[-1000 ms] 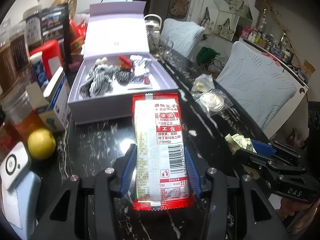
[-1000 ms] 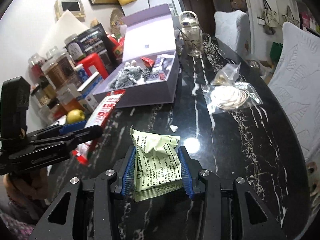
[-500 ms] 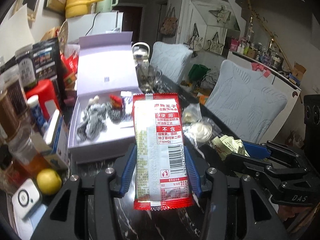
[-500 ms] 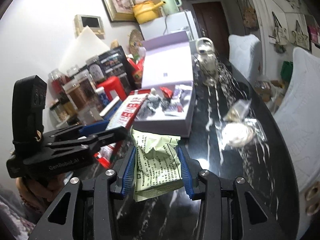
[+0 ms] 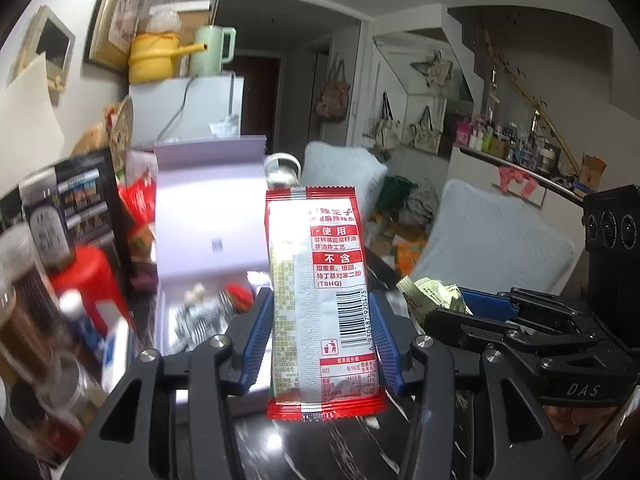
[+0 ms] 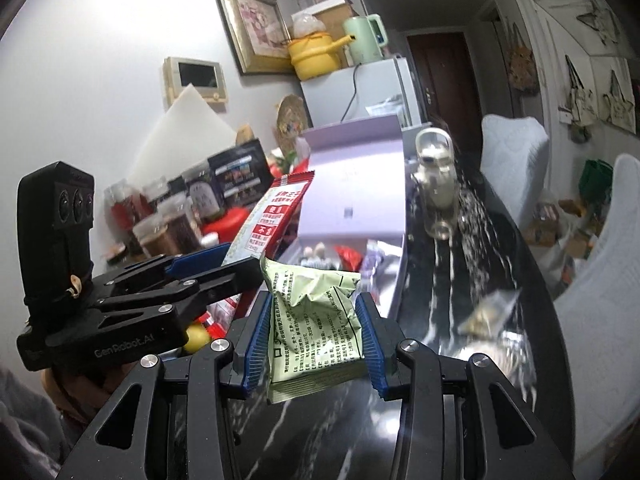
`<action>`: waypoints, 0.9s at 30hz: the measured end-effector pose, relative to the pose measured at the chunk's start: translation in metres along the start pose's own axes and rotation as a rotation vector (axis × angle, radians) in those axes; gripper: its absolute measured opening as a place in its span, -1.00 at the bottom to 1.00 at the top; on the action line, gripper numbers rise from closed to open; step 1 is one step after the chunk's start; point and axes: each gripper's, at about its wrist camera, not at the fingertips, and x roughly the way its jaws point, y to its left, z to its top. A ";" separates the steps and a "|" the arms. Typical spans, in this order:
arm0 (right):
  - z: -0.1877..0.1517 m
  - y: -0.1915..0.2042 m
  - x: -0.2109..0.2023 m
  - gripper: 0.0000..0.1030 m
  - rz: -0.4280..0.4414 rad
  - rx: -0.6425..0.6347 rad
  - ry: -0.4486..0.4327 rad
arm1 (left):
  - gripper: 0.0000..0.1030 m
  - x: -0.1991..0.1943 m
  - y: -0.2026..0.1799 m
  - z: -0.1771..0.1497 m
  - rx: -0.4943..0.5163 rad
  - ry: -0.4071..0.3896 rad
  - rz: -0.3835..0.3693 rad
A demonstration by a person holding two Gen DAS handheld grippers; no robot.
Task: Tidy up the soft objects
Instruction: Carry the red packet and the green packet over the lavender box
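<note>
Left wrist view — fingers clamping red packet upright, right fingers pinching green packet

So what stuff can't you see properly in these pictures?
- Open lilac box, left wrist view: the red snack packet held in the left gripper covers its right part; its contents are blurred.
- Same box, right wrist view: the green packet in the right gripper hides the front.
- Clear bags on the table, right wrist view: motion-blurred.

Red-and-white snack packet upright, lifted, pale green crumpled packet lifted, above black table
</note>
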 end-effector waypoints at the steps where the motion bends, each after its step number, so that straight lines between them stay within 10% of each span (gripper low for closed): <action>1: 0.006 -0.001 0.003 -0.20 0.003 -0.002 -0.006 | -0.08 0.002 0.003 0.005 0.001 -0.011 0.003; 15: 0.071 -0.023 0.069 -0.19 0.010 -0.038 -0.037 | -0.08 0.059 0.050 0.050 -0.011 -0.068 0.061; 27: 0.086 -0.046 0.154 -0.19 0.074 0.017 0.060 | -0.08 0.118 0.108 0.041 -0.083 0.053 0.187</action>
